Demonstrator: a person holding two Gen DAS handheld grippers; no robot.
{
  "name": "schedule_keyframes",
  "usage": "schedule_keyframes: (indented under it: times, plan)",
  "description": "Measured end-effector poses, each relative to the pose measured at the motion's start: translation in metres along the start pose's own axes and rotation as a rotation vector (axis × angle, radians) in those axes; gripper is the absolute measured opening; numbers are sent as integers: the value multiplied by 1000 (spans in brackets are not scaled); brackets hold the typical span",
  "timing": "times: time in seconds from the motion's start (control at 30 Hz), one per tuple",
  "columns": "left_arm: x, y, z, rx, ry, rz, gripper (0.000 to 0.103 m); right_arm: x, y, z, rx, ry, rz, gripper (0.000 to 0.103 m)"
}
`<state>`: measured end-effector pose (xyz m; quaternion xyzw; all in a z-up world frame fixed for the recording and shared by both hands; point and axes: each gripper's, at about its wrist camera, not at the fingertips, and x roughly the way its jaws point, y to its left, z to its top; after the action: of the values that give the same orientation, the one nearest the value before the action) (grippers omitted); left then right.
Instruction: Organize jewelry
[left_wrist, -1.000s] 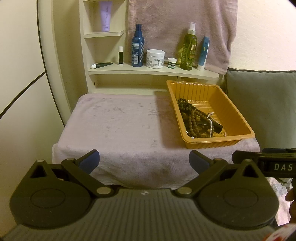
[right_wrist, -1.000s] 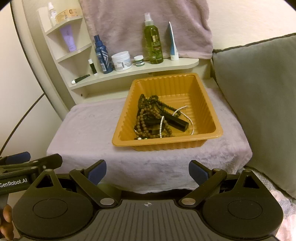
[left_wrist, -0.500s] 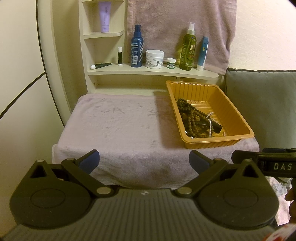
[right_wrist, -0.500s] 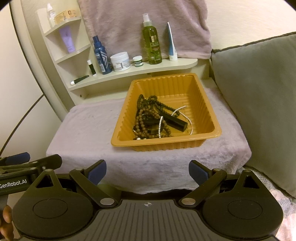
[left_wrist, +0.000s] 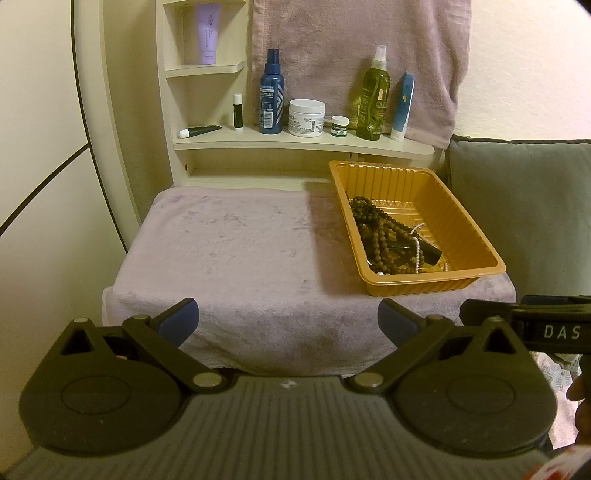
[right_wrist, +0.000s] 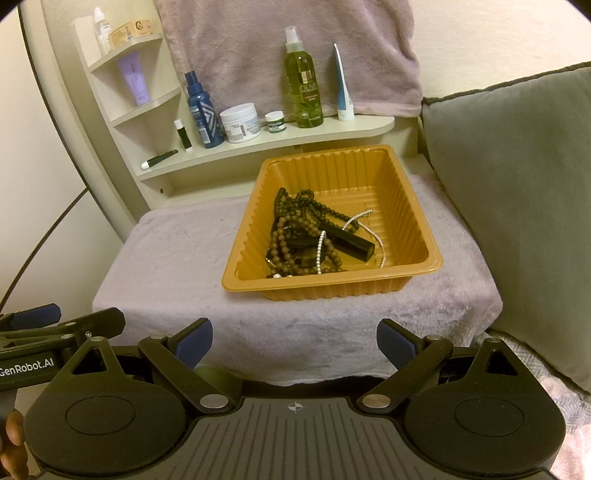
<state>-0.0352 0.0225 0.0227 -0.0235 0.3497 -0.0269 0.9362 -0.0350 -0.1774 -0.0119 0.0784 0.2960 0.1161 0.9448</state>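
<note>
Tray (right_wrist: 417, 266) on cloth (right_wrist: 166, 266), right side, beads (right_wrist: 291, 236) inside, bottles (right_wrist: 303, 85) on shelf (right_wrist: 332, 129) behind

My left gripper (left_wrist: 288, 319) is matte black: two round discs, angled link arms with silver rivets, blue pads on the fingertips (left_wrist: 176, 320), and a ribbed grey housing behind. My right gripper (right_wrist: 294, 341) is built the same, with a small crosshair mark on its housing. White lettering reads "GenRobot.AI" on the left one's side and "DAS" on the right's.

both wrist cameras face the shelf from near the table's front edge, sharing the orange tray (left_wrist: 402, 286) (right_wrist: 332, 288).
</note>
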Motion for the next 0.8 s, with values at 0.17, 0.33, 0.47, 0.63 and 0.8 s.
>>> schedule_keyframes:
  times: [0.17, 0.33, 0.47, 0.63, 0.8]
  plan:
    - [0, -1, 0, 1, -1, -1, 103, 0, 0, 0, 2, 1, 0, 95]
    - [-1, -2, 0, 0, -2, 0, 102, 0, 0, 0, 1, 1, 0, 95]
    - [0, -1, 0, 1, -2, -3, 102, 0, 0, 0, 1, 1, 1, 95]
    - [0, -1, 0, -2, -2, -2, 102, 0, 0, 0, 2, 1, 0, 95]
    - [-2, -1, 0, -4, -3, -3, 102, 0, 0, 0, 2, 1, 1, 95]
